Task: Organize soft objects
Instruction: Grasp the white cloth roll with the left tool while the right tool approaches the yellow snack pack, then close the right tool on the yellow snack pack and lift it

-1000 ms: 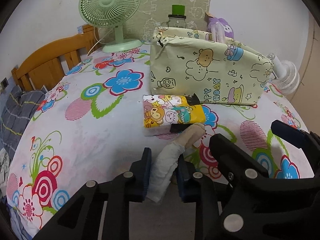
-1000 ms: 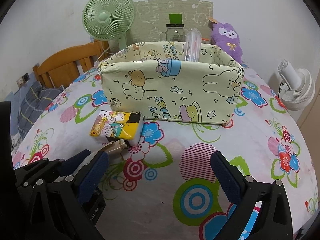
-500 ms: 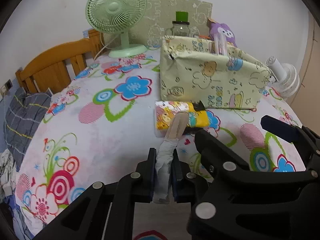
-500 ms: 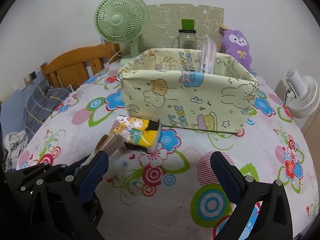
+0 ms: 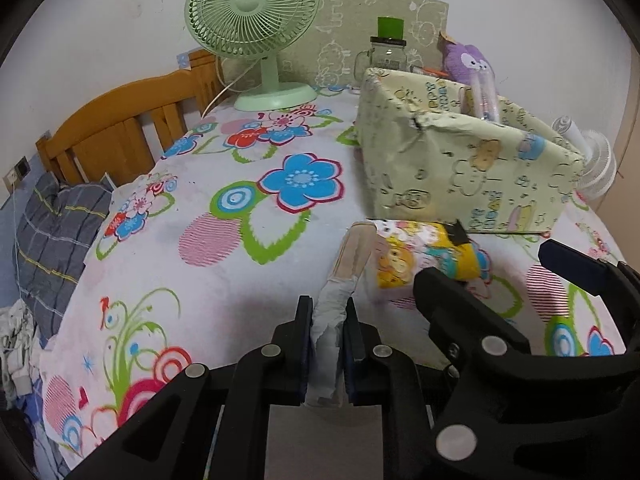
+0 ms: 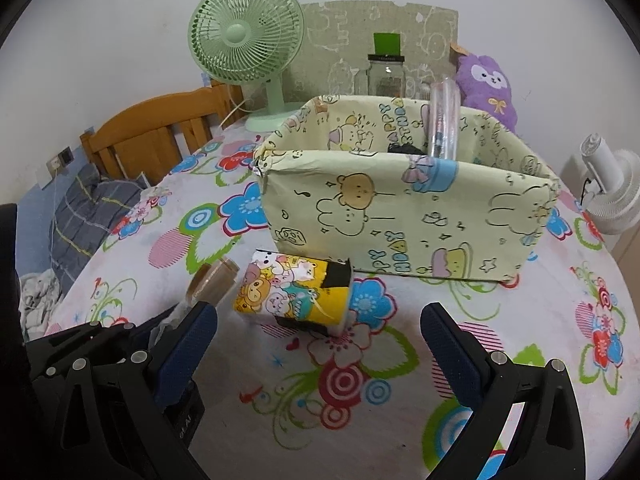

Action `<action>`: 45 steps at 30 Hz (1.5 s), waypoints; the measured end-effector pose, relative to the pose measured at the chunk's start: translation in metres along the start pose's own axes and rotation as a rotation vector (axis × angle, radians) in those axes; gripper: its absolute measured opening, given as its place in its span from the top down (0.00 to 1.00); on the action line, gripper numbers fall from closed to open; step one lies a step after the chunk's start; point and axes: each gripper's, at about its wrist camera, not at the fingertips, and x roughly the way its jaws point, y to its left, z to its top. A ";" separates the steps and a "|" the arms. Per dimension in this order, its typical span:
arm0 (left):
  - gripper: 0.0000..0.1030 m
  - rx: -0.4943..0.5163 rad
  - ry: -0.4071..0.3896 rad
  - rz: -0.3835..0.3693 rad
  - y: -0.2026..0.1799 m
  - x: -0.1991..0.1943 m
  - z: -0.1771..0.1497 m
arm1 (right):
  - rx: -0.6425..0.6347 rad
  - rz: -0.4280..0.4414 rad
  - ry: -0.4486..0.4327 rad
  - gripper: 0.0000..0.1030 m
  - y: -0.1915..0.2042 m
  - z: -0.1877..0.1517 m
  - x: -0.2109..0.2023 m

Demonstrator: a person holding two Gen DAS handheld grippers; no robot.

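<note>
My left gripper [image 5: 326, 312] is shut on a pale rolled bundle [image 5: 352, 256] with a white wrap and a beige end. The bundle sticks forward and up from the pads, clear of the tablecloth. Its beige end [image 6: 212, 280] also shows in the right wrist view, just left of a cartoon-print tissue pack [image 6: 296, 296]. That pack [image 5: 424, 252] lies in front of a pale yellow cartoon-print box [image 6: 400, 220], whose corner [image 5: 460, 160] faces the left wrist view. My right gripper [image 6: 320, 316] hangs open above the cloth, just short of the pack, with nothing between its fingers.
A green fan [image 5: 252, 12], a jar with a green lid [image 6: 386, 72] and a purple plush [image 6: 486, 84] stand behind the box. A clear tube [image 6: 444, 120] leans inside it. A white fan [image 6: 608, 196] is at the right. A wooden frame [image 5: 120, 128] and grey plaid cloth [image 5: 52, 232] are at the left.
The left jaws closed tight on the bundle and lifted it off the tablecloth. Both grippers shifted left, so the box and pack sit further right in the left wrist view.
</note>
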 end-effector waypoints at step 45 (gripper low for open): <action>0.89 0.046 0.022 -0.021 -0.005 0.006 0.002 | 0.014 0.089 0.075 0.46 0.004 0.001 0.017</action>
